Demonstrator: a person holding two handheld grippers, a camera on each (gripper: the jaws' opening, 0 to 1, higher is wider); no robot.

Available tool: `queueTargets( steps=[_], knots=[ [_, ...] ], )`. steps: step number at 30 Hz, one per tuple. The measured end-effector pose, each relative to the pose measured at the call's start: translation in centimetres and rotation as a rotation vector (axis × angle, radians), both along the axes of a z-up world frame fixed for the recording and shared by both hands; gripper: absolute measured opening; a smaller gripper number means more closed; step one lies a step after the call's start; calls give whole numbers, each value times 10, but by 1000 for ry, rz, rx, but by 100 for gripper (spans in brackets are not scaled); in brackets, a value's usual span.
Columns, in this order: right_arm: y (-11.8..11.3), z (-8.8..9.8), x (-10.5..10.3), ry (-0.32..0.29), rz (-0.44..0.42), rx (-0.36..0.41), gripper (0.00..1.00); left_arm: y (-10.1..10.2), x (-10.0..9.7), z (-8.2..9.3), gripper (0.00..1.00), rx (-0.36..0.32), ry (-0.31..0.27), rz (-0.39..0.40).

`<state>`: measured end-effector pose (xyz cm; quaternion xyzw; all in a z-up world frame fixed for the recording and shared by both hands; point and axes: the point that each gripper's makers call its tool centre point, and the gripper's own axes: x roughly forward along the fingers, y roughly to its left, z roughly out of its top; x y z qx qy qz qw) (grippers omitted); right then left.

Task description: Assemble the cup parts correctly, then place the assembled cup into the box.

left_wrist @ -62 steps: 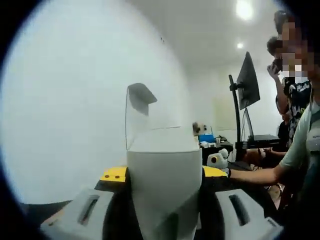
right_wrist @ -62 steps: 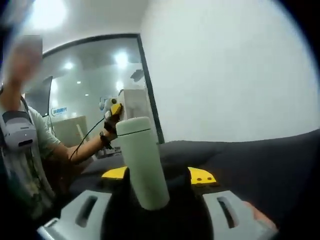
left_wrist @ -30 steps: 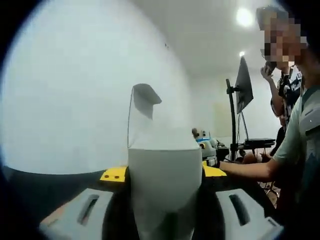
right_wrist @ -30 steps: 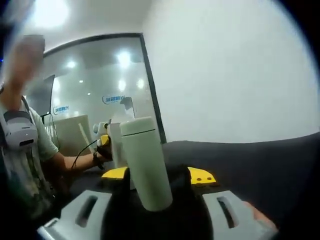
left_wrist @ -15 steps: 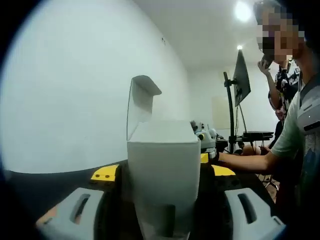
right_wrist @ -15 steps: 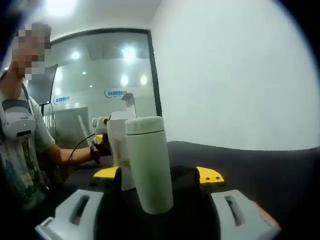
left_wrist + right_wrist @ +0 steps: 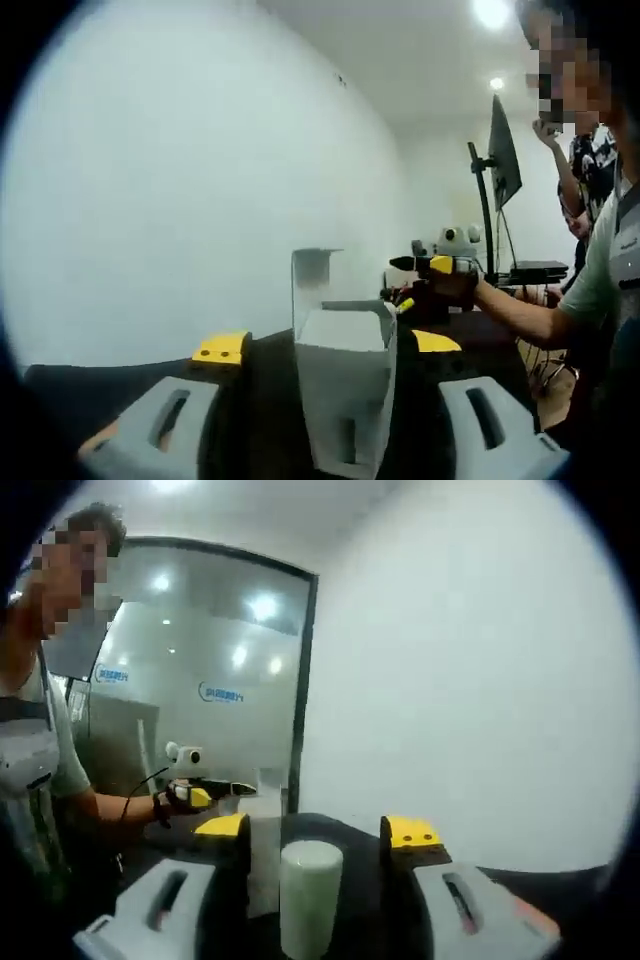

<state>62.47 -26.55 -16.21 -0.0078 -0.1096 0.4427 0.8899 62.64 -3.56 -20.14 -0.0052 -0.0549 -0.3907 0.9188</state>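
Two task things are held up in the air, one in each gripper, against a plain white wall (image 7: 180, 200). The larger is the box (image 7: 342, 395), seen in the left gripper view: a pale grey-white carton, open at the top, with one flap (image 7: 315, 272) standing upright at its far edge. Its near wall is smooth and plain, narrowing toward the bottom of the view. The left gripper (image 7: 330, 410) has its fingers clamped on the box, the yellow-tipped pads pressing its two sides.

In the right gripper view the cup (image 7: 308, 898) is a pale, matte, off-white cylinder with a flat rounded top, standing roughly upright. It looks closed at the top, but whether a seam divides lid from body cannot be told. The right gripper (image 7: 312, 900) has its fingers closed on the cup, which sits between the yellow tips.

Each view also catches the other gripper further off, held in the person's hand (image 7: 450, 290). In the right gripper view the box shows just behind and left of the cup. A monitor (image 7: 503, 165) on a stand rises behind the hand.
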Motion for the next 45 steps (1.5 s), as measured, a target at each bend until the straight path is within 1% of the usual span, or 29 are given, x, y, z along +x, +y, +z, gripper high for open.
queueTargets(
  steps=[2, 3, 4, 6, 7, 8, 9, 10, 11, 12, 15, 16, 17, 18, 20, 21, 22, 24, 27, 28, 30, 32, 33, 34, 37, 39, 40, 42, 45],
  knots=[
    [16, 1, 0, 20, -35, -23, 42, 4, -2, 12, 40, 18, -7, 76],
    [25, -1, -1, 45, -34, -36, 43, 0, -6, 18, 40, 10, -9, 77],
    [31, -1, 2, 77, -56, -24, 43, 2, -4, 20, 40, -12, 16, 113],
    [45, -3, 2, 85, -72, -33, 42, -7, -15, 22, 41, -10, 38, 81],
    [47, -6, 6, 109, -121, -32, 39, -7, -15, 23, 40, -33, 79, 111],
    [51, -11, 9, 128, -154, -55, 37, -9, -17, 23, 39, -8, 63, 122],
    [62, -13, 7, 111, -142, -73, 37, -9, -16, 22, 39, 19, 41, 160],
    [67, -19, 8, 128, -150, -95, 37, -7, -12, 17, 38, 32, 65, 221],
    [71, -22, 9, 124, -144, -97, 37, -17, -14, 17, 39, 28, 48, 199],
    [74, -25, 11, 137, -136, -96, 37, -16, -9, 12, 41, 39, 79, 240],
    [78, -33, 8, 165, -101, -89, 37, -24, -7, 4, 46, 87, 99, 298],
    [78, -33, 10, 147, -96, -99, 37, -28, -7, 6, 45, 94, 69, 299],
    [79, -36, 8, 107, -79, -131, 37, -26, -4, 5, 44, 106, 79, 335],
    [76, -39, 8, 108, -91, -132, 37, -27, -2, 5, 44, 142, 54, 343],
    [70, -37, 5, 42, -74, -117, 41, -22, 6, 3, 44, 169, 73, 402],
    [67, -36, 3, 52, -58, -86, 45, -23, 7, 0, 43, 185, 79, 396],
    [70, -38, -8, 51, -23, -63, 46, -24, 8, -3, 43, 173, 119, 399],
    [68, -41, -10, 60, -21, -69, 46, -28, 7, -4, 40, 167, 114, 376],
    [83, -59, -21, 41, -7, -175, 46, -25, 8, -9, 31, 218, 101, 421],
    [97, -69, -29, 26, 26, -223, 49, -26, 8, -10, 30, 225, 101, 418],
    [120, -92, -36, 73, 97, -257, 60, -29, 7, -11, 29, 205, 129, 386],
    [140, -118, -37, 101, 169, -288, 80, -28, 7, -12, 29, 210, 128, 384],
    [146, -131, -34, 126, 186, -310, 88, -27, 8, -12, 28, 214, 123, 387],
    [153, -137, -33, 108, 217, -302, 92, -27, 8, -12, 27, 219, 117, 387],
    [161, -149, -28, 117, 257, -287, 86, -29, 6, -13, 23, 224, 124, 360],
    [165, -146, -22, 111, 265, -257, 80, -30, 6, -13, 21, 230, 117, 347],
    [165, -145, -18, 138, 251, -247, 72, -31, 6, -13, 21, 233, 115, 342],
    [163, -137, -8, 94, 198, -229, 64, -33, 6, -13, 21, 239, 111, 328],
    [161, -137, -12, 98, 173, -224, 55, -36, 6, -14, 21, 240, 110, 312]
  ],
)
